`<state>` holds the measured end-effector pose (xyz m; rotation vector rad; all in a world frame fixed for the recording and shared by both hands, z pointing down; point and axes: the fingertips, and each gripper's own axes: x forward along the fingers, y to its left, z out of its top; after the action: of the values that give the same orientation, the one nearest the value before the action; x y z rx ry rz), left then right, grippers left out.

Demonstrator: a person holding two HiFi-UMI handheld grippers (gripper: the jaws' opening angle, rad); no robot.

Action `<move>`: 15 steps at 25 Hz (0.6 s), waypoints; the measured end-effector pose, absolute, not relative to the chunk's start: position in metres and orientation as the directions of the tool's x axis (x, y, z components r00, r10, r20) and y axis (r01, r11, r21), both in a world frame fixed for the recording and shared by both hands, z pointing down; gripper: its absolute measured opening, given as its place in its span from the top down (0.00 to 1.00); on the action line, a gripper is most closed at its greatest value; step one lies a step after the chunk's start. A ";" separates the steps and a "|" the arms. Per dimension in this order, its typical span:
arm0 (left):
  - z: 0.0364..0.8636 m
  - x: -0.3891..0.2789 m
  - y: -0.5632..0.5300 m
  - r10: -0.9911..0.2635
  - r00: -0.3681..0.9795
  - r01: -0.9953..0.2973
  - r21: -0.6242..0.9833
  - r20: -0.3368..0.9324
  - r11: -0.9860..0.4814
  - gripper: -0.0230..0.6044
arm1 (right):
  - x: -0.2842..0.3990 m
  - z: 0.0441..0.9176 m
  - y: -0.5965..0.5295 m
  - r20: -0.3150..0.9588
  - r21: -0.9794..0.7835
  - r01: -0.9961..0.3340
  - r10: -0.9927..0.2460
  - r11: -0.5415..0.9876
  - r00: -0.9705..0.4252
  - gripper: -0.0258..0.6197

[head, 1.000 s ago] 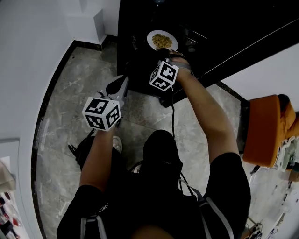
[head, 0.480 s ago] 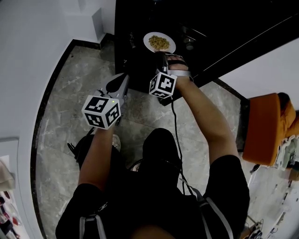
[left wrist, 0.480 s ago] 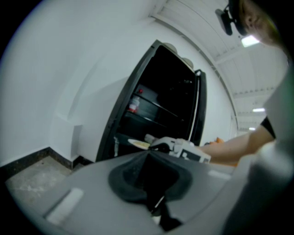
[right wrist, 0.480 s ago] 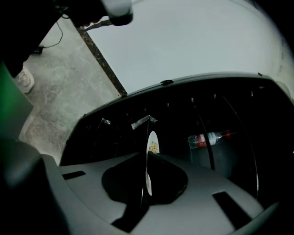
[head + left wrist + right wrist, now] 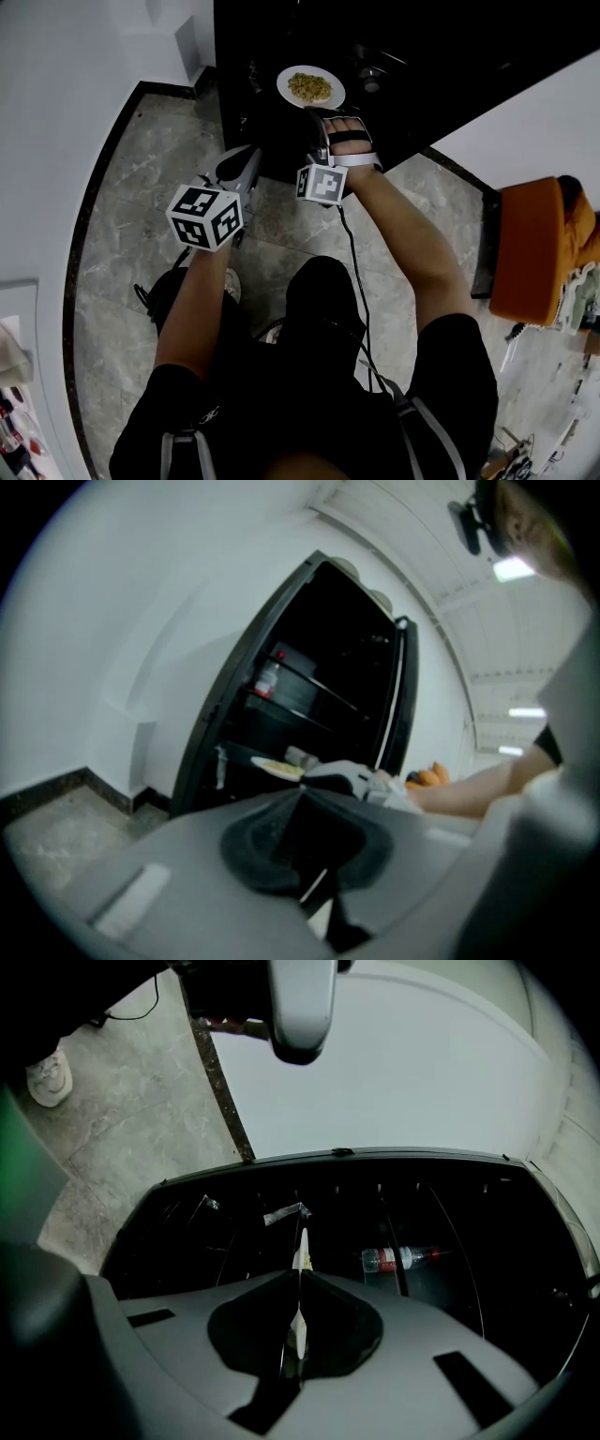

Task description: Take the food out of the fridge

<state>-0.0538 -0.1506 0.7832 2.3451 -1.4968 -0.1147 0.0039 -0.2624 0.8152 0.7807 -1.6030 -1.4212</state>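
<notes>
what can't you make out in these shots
- Food on the plate: too small in the head view to name. The right gripper view shows the plate only edge-on.
- Fridge shelves: lost in darkness in the head view.
- Bottle label: too small to read in the right gripper view.

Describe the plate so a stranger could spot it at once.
Look at the black fridge standing open against the white wall. At its opening, the right gripper is shut on the rim of a plate. It is the only round white thing against the dark inside, with a heap of yellowish food in its middle.
</notes>
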 end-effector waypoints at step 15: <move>0.809 -0.037 -0.283 -0.868 0.495 -0.169 0.975 -0.042 -0.144 0.74 | 0.005 0.819 -0.251 0.171 0.985 0.080 -0.851 0.152 -0.497 0.95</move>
<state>-0.0374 -0.2831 0.8092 1.6246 -0.9078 -0.7829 0.0051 -0.2506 0.8191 0.7572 -1.6262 -1.4616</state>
